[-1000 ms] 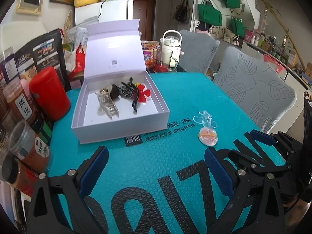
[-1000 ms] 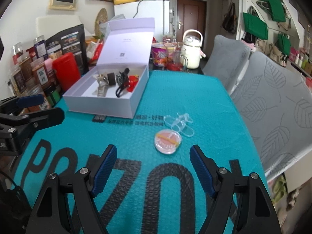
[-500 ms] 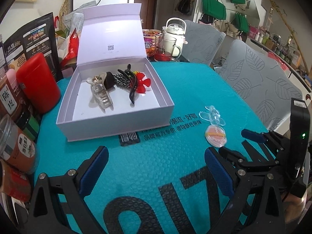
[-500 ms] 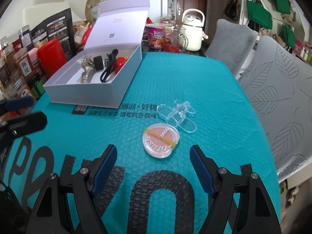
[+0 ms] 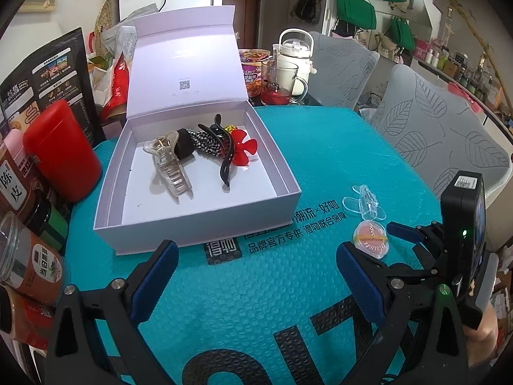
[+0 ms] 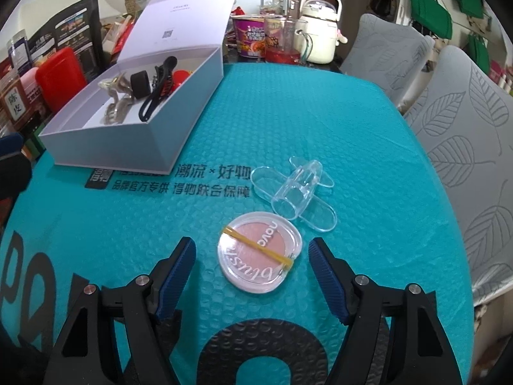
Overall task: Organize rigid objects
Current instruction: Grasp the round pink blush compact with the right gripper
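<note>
The right gripper [image 6: 251, 258] is closing, unclenched, astride the blush compact [image 6: 260, 253] near the mat's [image 6: 368, 122] right edge — its slick lid could squirt free; the left gripper [image 5: 256, 274] hangs released.

A teal bubble-textured mat with black lettering [image 5: 288, 288] is covering the table. A red cylindrical canister [image 5: 61, 150] is lying tilted at the mat's left edge, and labelled brown jars [image 5: 30, 256] are standing in front of it. A black printed pouch [image 5: 48, 77] is leaning upright behind the canister. At the far end, a clear glass mug holding red liquid [image 5: 282, 80] is standing just in front of a cream kettle with a handle [image 5: 296, 51] and beside a purple instant-noodle cup [image 6: 251, 37]. Two grey leaf-patterned chair backs [image 6: 465, 134] are flanking the right side. Green bags [image 5: 354, 9] are hanging on the far wall.
</note>
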A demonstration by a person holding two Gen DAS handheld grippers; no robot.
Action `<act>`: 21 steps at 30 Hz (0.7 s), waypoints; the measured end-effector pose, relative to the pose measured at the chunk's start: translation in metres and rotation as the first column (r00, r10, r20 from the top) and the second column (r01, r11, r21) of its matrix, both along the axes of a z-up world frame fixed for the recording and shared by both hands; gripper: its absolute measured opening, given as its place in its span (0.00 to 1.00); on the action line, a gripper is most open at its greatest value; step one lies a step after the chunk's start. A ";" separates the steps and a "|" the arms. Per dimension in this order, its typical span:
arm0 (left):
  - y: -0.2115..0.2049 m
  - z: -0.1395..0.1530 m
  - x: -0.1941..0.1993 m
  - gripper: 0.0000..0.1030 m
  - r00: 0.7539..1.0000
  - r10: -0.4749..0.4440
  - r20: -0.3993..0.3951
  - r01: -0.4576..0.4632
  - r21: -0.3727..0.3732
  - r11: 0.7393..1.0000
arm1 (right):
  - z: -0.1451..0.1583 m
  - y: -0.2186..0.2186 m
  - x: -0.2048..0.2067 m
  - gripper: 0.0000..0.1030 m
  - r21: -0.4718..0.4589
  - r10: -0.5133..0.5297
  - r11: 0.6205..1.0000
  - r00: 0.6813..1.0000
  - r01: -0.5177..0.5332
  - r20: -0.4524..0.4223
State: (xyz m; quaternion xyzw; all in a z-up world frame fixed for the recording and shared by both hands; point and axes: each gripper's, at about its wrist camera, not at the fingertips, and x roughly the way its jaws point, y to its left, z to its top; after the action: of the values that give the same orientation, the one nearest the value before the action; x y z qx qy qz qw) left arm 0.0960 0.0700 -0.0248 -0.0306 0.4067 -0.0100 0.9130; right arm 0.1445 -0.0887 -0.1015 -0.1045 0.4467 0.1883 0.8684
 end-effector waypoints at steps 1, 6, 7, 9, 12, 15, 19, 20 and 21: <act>-0.001 0.000 0.001 0.98 1.000 -0.004 0.000 0.004 0.000 1.000 | -0.002 0.000 0.000 0.67 -0.011 0.002 1.000 1.000 -0.002 0.001; -0.003 0.001 0.007 0.98 1.000 -0.024 -0.010 0.024 -0.014 1.000 | -0.003 -0.004 -0.003 0.52 0.004 0.014 1.000 1.000 -0.014 0.026; -0.003 0.001 0.008 0.98 1.000 -0.028 -0.008 0.028 -0.011 1.000 | -0.003 -0.006 -0.005 0.52 0.007 0.014 1.000 1.000 -0.014 0.028; -0.005 0.002 0.009 0.98 0.999 -0.033 -0.008 0.033 -0.006 0.999 | -0.002 -0.010 -0.007 0.52 0.023 0.009 1.000 1.000 -0.010 0.020; -0.011 0.002 0.010 0.98 0.998 -0.057 -0.006 0.057 -0.014 0.998 | 0.001 -0.020 -0.011 0.52 0.042 -0.019 0.999 1.000 0.018 0.023; -0.019 -0.001 0.012 0.98 0.997 -0.080 -0.011 0.080 -0.021 0.997 | 0.005 -0.032 -0.017 0.53 0.042 -0.046 0.998 0.999 0.045 0.025; -0.032 -0.008 0.016 0.98 0.994 -0.108 -0.024 0.107 -0.051 0.993 | 0.008 -0.047 -0.021 0.53 0.034 -0.088 0.996 0.996 0.087 0.027; -0.035 -0.009 0.018 0.98 0.993 -0.119 -0.028 0.117 -0.063 0.991 | 0.008 -0.052 -0.022 0.53 0.029 -0.100 0.995 0.995 0.099 0.029; -0.039 -0.011 0.020 0.98 0.991 -0.131 -0.032 0.129 -0.071 0.989 | 0.009 -0.056 -0.023 0.53 0.026 -0.112 0.993 0.993 0.111 0.030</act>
State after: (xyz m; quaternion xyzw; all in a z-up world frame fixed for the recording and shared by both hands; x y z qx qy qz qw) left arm 0.1157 0.0305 -0.0358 -0.0354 0.4237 -0.0829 0.9013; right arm 0.1217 -0.1452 -0.0921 -0.0719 0.4360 0.1431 0.8856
